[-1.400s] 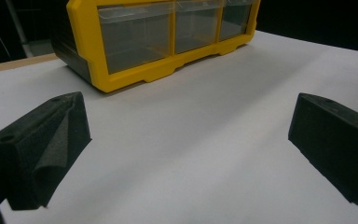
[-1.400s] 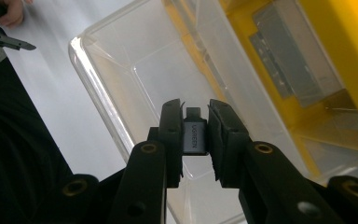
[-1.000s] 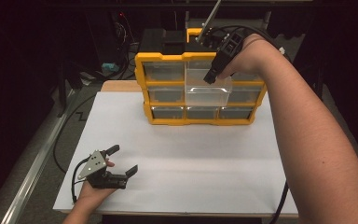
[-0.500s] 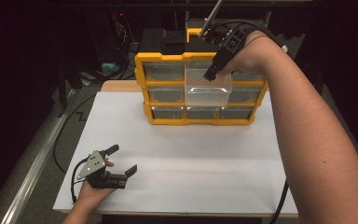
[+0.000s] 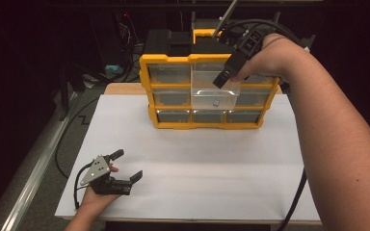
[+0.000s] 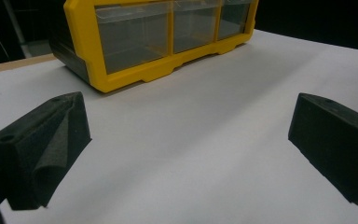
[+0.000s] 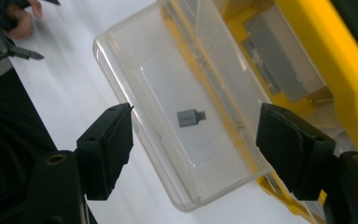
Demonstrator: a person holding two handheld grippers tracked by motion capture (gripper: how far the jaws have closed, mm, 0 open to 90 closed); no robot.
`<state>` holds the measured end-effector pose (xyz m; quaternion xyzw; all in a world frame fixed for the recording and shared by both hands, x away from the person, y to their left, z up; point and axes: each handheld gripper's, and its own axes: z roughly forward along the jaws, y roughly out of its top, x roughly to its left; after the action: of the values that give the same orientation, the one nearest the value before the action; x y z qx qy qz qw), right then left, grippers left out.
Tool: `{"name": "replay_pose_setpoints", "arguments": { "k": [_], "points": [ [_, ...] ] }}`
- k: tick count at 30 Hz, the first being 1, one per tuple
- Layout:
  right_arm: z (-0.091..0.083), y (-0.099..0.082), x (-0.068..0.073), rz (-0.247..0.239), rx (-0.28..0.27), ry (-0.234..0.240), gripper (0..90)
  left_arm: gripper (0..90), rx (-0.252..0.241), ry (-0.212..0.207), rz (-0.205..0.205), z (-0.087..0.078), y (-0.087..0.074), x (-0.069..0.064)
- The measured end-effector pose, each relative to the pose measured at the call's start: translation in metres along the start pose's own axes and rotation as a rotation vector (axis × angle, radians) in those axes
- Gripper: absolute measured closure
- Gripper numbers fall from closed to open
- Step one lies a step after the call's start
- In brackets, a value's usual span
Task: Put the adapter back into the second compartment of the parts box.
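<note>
Small grey metal adapter (image 5: 215,102) lies in the pulled-out clear plastic drawer (image 5: 207,98) of the yellow organiser (image 5: 147,82). My right gripper (image 7: 193,133) just opened, empty, above it: dropped. My left gripper (image 6: 186,149) gapes empty near.

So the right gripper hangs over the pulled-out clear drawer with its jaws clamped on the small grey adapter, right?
Not clamped. In the right gripper view the right gripper has just opened its jaws, and the small grey adapter lies loose on the floor of the pulled-out clear drawer.
</note>
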<state>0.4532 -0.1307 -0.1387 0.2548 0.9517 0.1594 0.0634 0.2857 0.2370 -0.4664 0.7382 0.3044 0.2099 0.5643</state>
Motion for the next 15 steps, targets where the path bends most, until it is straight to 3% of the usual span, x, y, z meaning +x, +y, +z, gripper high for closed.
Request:
{"name": "replay_pose_setpoints", "arguments": {
  "k": [15],
  "points": [
    [-0.006, -0.029, 0.008, 0.003, 0.019, -0.027, 22.0, 0.3, -0.005, -0.002, -0.006, 0.0, 0.0, 0.0]
  ]
}}
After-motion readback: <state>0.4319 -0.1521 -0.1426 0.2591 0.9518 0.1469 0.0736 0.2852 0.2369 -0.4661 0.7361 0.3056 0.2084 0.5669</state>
